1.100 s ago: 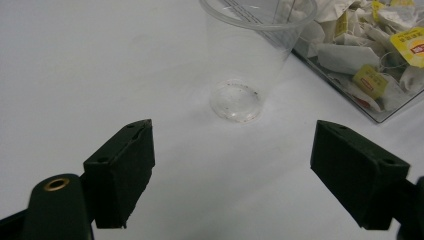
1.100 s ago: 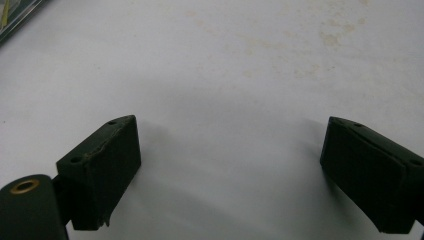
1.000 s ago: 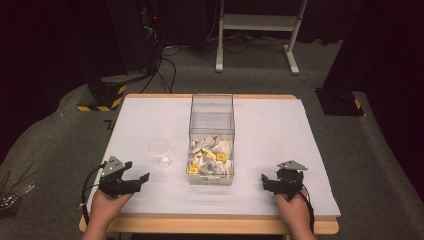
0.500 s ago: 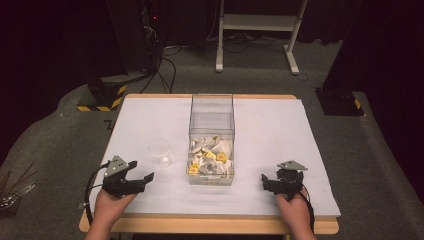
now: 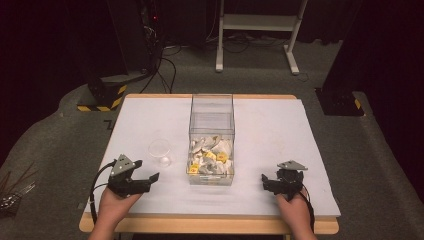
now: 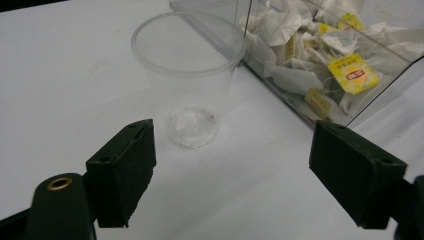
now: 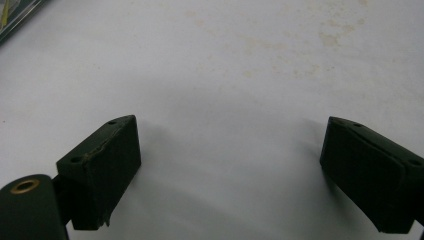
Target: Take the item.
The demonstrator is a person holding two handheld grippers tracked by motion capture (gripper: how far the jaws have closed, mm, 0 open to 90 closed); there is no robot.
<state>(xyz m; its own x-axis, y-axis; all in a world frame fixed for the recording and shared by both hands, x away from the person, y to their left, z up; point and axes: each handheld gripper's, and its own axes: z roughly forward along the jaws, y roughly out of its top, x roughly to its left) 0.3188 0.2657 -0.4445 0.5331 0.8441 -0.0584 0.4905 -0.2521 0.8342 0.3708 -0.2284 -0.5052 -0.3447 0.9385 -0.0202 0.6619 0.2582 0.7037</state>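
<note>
A clear plastic cup stands upright and empty on the white table, left of a clear box that holds several tea bags with yellow tags. My left gripper is open near the front left edge, apart from the cup and angled right. In the left gripper view the cup stands just beyond the open left gripper, with the box wall and tea bags to its right. My right gripper rests open at the front right, and the right gripper has bare table between its jaws.
The table's front wooden edge lies just behind both hands. Dark carpet surrounds the table, with a white stand and cables beyond the far edge. A corner of the clear box shows at the top left of the right gripper view.
My left gripper has shifted a little to the right, toward the cup and box. The right gripper has stayed where it was.
</note>
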